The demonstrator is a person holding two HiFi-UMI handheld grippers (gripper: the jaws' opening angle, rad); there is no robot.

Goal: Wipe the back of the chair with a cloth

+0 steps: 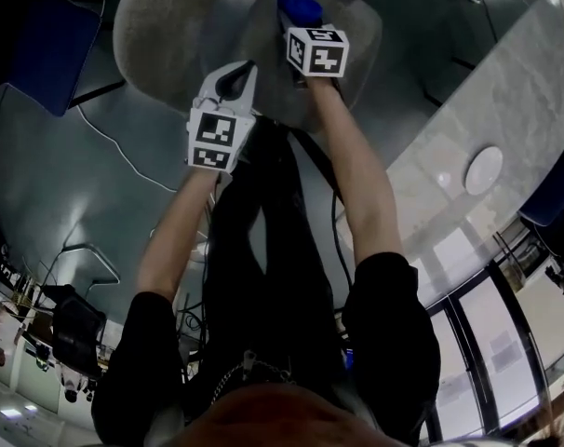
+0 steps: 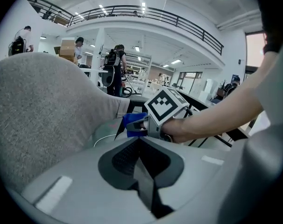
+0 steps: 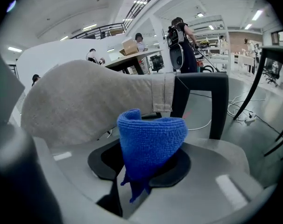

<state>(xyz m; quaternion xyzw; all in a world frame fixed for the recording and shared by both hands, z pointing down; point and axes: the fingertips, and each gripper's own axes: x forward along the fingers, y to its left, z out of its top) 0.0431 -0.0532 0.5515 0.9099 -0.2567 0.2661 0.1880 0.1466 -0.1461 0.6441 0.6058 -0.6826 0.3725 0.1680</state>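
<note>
Grey woolly chair back [image 3: 99, 101]: right claw [image 3: 145, 174] pinches nubby blue cloth [image 3: 151, 139], left claw [image 2: 141, 169] closed.

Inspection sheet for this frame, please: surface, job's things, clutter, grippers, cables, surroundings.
Surface: grey fabric chair back, no stain visible.
Job's things: blue cloth, folded; contact with the chair back unclear.
Clutter: nothing seen.
Grippers: right gripper shut on the blue cloth; left gripper shut, nothing between its jaws.
Cables: white cable lying on the floor.
Surroundings: marble-look table to the right; people in the open hall behind.
</note>
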